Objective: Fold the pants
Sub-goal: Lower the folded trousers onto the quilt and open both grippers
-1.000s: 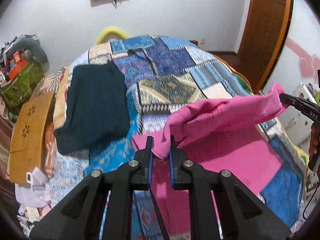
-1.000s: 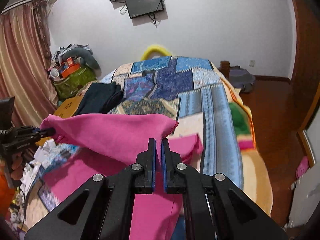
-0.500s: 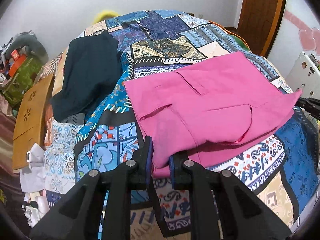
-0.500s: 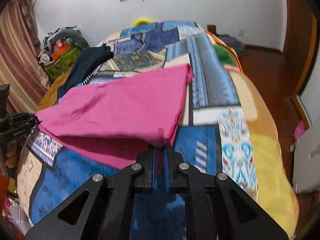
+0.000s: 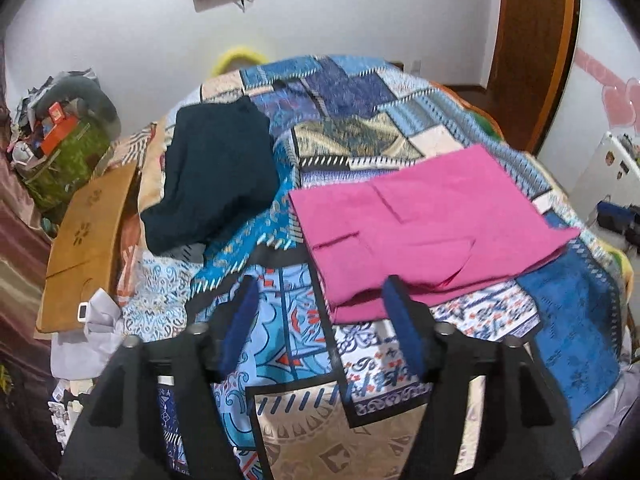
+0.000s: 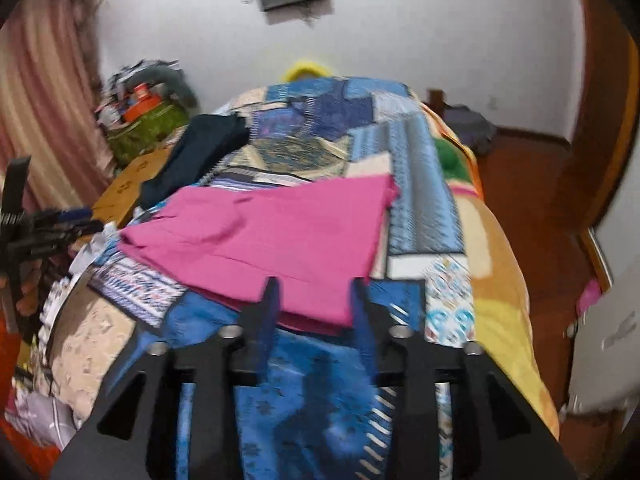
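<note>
**Both grippers let go above a folded pair of pink pants**

The left gripper [image 5: 320, 312] stood with its jaws spread wide and nothing between them, just short of the near left corner of the pink pants [image 5: 424, 228]. The right gripper [image 6: 314, 300] was likewise spread and empty, its fingers framing the near right corner of the pants without pinching the cloth. The pants lay directly ahead of both grippers on the patchwork bedspread [image 5: 352, 364], doubled over so that one layer sat on another with the lower edge peeking out underneath. That layering, with each gripper parked at a corner, suggested a fold set down and let go, the corners placed to line up the edges; whether a further fold was intended could not be judged.

Ahead and to the left of the left gripper lay a dark garment [image 5: 216, 176], well apart from the pants and probably kept aside so it stayed out of the fold. Further left sat a wooden board [image 5: 84, 244] off the bed's edge.

No brand, label or writing could be read on the pants or grippers; the right wrist view was too blurred for small print.
</note>
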{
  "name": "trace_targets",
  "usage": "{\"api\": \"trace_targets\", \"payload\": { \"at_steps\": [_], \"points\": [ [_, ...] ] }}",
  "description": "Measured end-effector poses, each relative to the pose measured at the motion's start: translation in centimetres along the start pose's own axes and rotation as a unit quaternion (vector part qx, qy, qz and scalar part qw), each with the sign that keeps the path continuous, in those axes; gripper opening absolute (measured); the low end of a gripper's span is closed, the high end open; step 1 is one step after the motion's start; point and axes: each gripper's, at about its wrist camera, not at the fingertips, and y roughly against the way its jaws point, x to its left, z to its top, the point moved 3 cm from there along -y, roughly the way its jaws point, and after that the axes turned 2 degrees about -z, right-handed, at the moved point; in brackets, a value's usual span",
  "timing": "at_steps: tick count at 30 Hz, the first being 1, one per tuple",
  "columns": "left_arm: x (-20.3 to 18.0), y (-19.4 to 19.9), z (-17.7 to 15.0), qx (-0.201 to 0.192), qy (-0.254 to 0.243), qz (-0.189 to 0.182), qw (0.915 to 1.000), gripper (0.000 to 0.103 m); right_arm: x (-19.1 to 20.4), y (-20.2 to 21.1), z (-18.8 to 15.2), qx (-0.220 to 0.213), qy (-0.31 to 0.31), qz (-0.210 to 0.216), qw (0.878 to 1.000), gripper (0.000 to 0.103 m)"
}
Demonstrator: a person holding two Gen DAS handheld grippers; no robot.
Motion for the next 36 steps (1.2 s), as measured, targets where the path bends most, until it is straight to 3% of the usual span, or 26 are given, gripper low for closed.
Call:
{"api": "trace_targets", "payload": {
  "at_steps": [3, 10, 18, 21, 26, 33, 36],
  "points": [
    [-0.7, 0.2, 0.9, -0.010, -0.004, -0.007, 0.9999, 0.088, 2.3, -1.3, 0.1, 0.011, 0.042, 0.013, 0.999, 0.049],
    [-4.1, -2.2, 1.7, 0.013, -0.048, -0.025, 0.9985, 0.088, 5.3, -6.8, -0.7, 0.070, 0.095, 0.038, 0.992, 0.049],
    [-7.1, -5.9, 1.2, 0.055, -0.096, -0.042, 0.9930, 0.088, 5.7, -8.7, -1.2, 0.095, 0.113, 0.045, 0.988, 0.048],
    [-7.0, -7.5, 0.6, 0.086, -0.086, -0.061, 0.9907, 0.088, 5.8, -8.7, -1.0, 0.094, 0.117, 0.047, 0.988, 0.033],
    [-6.6, -7.5, 0.4, 0.089, -0.071, -0.079, 0.9905, 0.088, 5.9, -8.5, -0.6, 0.084, 0.120, 0.053, 0.988, 0.011],
    [-7.5, -6.2, 0.3, 0.066, -0.101, -0.069, 0.9903, 0.088, 5.5, -7.5, 0.5, 0.054, 0.102, 0.056, 0.992, 0.007],
    [-7.9, -6.7, 0.4, 0.074, -0.104, -0.065, 0.9897, 0.088, 5.4, -7.5, 0.6, 0.047, 0.092, 0.057, 0.993, 0.006]
  ]
}}
